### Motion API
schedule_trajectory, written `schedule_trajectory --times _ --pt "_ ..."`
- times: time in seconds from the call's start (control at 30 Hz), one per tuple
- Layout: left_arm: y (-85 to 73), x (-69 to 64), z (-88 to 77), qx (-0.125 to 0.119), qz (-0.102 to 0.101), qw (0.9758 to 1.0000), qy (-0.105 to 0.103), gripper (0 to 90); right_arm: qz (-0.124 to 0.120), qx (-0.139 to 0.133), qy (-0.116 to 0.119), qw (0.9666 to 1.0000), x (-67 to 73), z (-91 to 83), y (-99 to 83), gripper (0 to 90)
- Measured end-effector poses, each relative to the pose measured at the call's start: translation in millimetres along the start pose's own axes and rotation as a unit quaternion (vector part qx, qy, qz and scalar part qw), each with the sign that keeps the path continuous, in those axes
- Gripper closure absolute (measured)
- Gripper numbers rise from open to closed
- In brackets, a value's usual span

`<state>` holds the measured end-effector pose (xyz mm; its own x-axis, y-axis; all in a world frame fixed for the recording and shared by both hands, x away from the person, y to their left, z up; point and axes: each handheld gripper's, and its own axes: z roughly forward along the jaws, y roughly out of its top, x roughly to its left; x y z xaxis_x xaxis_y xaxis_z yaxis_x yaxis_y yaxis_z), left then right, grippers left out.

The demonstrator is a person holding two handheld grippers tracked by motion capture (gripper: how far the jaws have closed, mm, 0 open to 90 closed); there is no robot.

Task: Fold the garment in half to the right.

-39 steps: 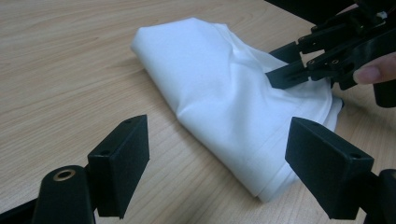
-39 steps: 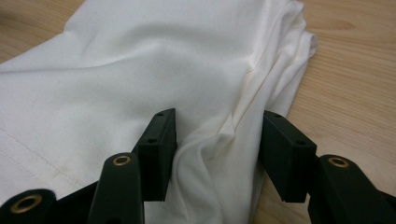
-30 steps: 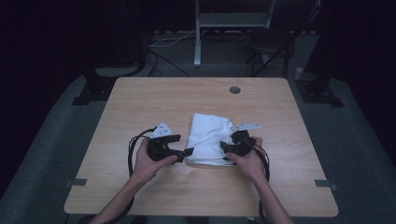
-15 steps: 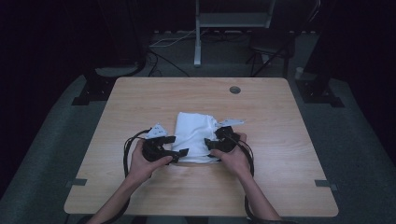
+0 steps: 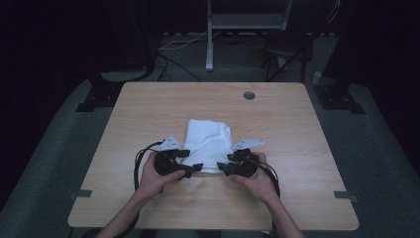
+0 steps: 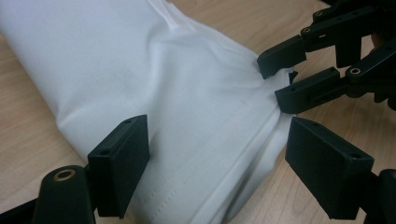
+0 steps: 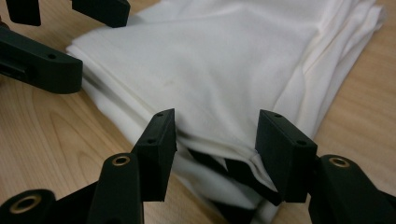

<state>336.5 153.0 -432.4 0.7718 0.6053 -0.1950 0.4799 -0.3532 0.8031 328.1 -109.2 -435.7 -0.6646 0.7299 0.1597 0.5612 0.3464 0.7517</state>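
Here we are over the wooden table (image 5: 148, 119), and right in the middle of it lies the folded white cloth (image 5: 208, 144), a thick stack of layers with its near edge facing the person. Both hands are in from the bottom, one at each near corner of that cloth. The left gripper (image 5: 194, 168) sits at the near left corner, jaws pointing inward along the near edge; from the left gripper view its two black jaws stand wide apart, the cloth (image 6: 187, 107) spreading between them, and neither pad is pressing on the fabric. Across from it, in that same view, the right gripper (image 6: 285, 79) noses into the far corner, the fabric bunching a little at its tips. Over to the right gripper (image 5: 224, 169) now, at the near right corner: its jaws have just been closing a touch, and in the right gripper view they stand about half apart, straddling the layered edge of the cloth (image 7: 233, 65), with the folds fanned open between the pads and gaps visible on both sides, so no clamp there. The left gripper (image 7: 70, 42) shows at the top left of that view, just beside the opposite corner. Cables trail back beside both wrists
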Motion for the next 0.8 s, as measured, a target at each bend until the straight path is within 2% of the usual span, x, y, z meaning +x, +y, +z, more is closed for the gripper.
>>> schedule_trajectory --times 0.13,0.23,0.33,0.37,0.47,0.53,0.6,0.7,0.8 --pt "-2.6 -1.1 1.8 0.004 -0.004 1.0 -0.003 21.6 0.008 -0.001 0.0 1.0 0.0 -3.0 -2.0 47.1" --pt "-4.7 -2.5 2.3 0.006 0.003 1.0 -0.001 21.6 0.006 0.0 0.0 1.0 0.8 -4.6 -3.1 46.8" --pt "-4.1 -2.1 0.7 0.003 0.001 1.0 -0.001 21.6 0.008 -0.003 -0.002 1.0 0.4 -6.0 -5.1 46.6" --pt "-2.6 -2.5 -1.2 -0.006 -0.002 1.0 -0.001 21.6 0.013 -0.005 -0.001 0.9999 0.6 -6.0 -5.7 46.5" --pt "1.7 -7.1 -6.6 -0.037 -0.003 0.9989 -0.028 21.6 0.018 -0.018 -0.001 0.9997 0.9 -9.3 -4.7 45.9" --pt "2.2 -11.7 -6.8 -0.042 0.009 0.9979 -0.048 21.6 0.016 -0.03 -0.008 0.9994 1.7 -12.7 -2.9 45.9" --pt "1.2 -14.0 -5.0 -0.04 0.013 0.9971 -0.063 21.6 0.012 -0.04 -0.006 0.9991 3.2 -14.5 -1.5 46.1" --pt "-2.5 -12.7 0.3 -0.02 0.01 0.9975 -0.066 21.6 -0.002 -0.026 0.002 0.9997 6.5 -11.8 -2.0 45.8" --pt "-7.6 -9.9 4.0 -0.009 -0.002 0.9973 -0.073 21.6 -0.001 -0.014 0.002 0.9999 6.2 -9.0 -5.8 45.7"
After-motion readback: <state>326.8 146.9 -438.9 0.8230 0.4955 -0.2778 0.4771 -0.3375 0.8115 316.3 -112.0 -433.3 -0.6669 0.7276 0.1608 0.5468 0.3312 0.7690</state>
